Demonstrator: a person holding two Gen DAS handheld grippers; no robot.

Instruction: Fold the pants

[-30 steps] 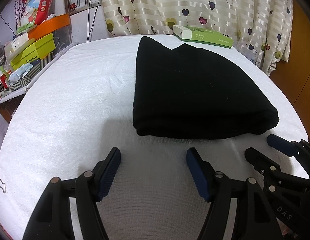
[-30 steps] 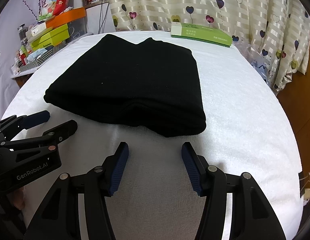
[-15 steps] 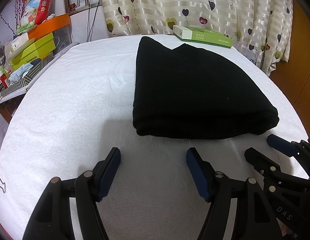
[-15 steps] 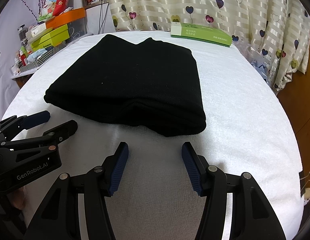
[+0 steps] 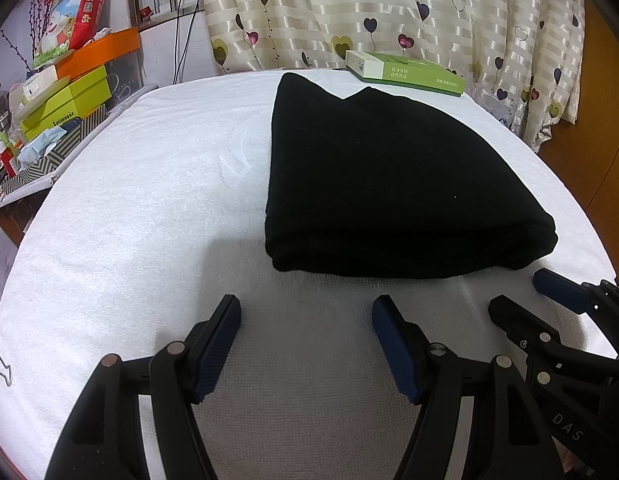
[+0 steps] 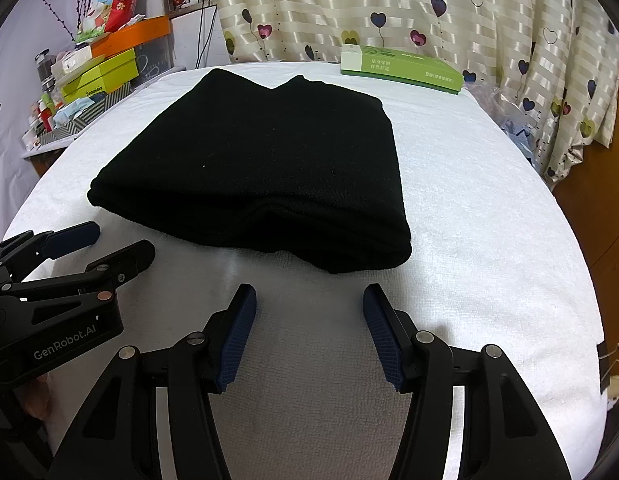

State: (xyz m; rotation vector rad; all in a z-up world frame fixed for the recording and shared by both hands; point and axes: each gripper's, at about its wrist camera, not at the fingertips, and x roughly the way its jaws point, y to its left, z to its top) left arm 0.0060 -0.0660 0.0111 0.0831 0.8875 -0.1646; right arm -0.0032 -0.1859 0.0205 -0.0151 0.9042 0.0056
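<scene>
Black pants (image 5: 381, 184) (image 6: 261, 172) lie folded into a thick rectangle on the white towel-covered table (image 5: 141, 208) (image 6: 481, 216). My left gripper (image 5: 305, 320) hovers open just short of the stack's near fold, with nothing between its blue pads. My right gripper (image 6: 309, 308) is open too, near the stack's near right corner, touching nothing. In the left wrist view the right gripper (image 5: 517, 300) shows at the right edge; in the right wrist view the left gripper (image 6: 117, 244) shows at the left edge.
A green and white box (image 5: 405, 72) (image 6: 401, 66) rests at the table's far edge under the heart-patterned curtain (image 5: 389, 8). Stacked boxes and clutter (image 5: 61, 92) fill a shelf at the left. Binder clips (image 6: 609, 360) pin the towel at the table's edge. A wooden door (image 5: 597, 112) stands right.
</scene>
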